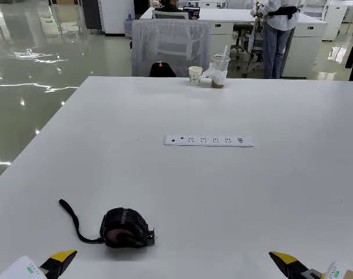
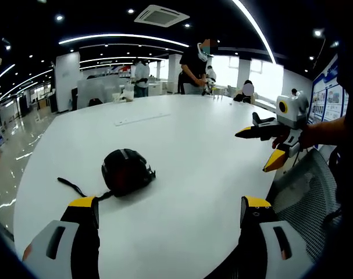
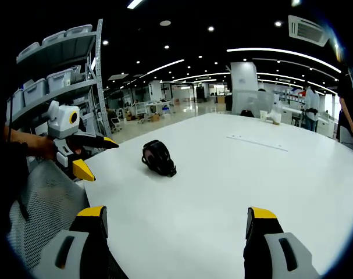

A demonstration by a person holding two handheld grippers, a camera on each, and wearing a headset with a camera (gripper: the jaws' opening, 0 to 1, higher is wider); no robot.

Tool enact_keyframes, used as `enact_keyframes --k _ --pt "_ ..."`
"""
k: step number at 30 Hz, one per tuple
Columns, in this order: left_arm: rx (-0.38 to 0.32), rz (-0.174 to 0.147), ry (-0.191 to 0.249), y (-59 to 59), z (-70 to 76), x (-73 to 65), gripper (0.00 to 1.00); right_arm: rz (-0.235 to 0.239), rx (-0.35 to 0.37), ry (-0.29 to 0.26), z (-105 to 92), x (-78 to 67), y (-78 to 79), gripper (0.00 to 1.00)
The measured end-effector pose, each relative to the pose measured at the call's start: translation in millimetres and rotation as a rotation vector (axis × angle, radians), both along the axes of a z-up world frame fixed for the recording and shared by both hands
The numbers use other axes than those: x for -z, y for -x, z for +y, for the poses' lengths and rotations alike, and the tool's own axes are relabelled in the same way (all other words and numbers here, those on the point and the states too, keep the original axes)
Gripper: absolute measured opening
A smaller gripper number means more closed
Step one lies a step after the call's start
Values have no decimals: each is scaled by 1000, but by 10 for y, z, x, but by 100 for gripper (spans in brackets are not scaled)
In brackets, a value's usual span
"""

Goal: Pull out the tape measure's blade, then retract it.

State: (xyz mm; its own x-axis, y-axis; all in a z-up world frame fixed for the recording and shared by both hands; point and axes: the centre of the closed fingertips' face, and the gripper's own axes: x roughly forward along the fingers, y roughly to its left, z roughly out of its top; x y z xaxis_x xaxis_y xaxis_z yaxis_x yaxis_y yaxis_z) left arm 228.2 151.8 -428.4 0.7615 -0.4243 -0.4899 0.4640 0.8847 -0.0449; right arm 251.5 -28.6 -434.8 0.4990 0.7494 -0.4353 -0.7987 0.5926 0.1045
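Tabletop [image 1: 281,192]: white, power strip [image 1: 209,140] mid-surface.
Tape measure [image 1: 125,228]: black, by the near edge, leftward; strap [image 1: 74,220] trailing left.
Cut off: head view crops both grippers to yellow tips.
Left gripper [image 2: 169,203]: jaws spread, empty.
Right gripper [image 3: 176,213]: jaws spread, empty; each gripper view shows the other whole, hand-held, jaws parted.

The head view looks down the counter [image 1: 223,192] from its near edge, while both gripper views face inward low across it, all sharing the tape measure [image 2: 126,170].
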Motion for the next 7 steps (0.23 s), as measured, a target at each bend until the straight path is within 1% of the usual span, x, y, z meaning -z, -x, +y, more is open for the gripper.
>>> enact_keyframes --k 1,3,4,5,7 --pt "3 2 4 3 -6 -1 99 1 -1 -1 2 0 3 99" --pt "6 -4 -2 -1 -2 -5 99 -1 -1 -2 1 -1 5 99" --pt "6 4 5 6 -8 1 99 0 0 -1 -2 1 5 99" --pt "5 -1 2 2 -5 -4 99 0 -1 0 -4 2 7 99" --pt "6 1 3 4 -6 -3 99 -3 0 -1 -10 -4 5 99"
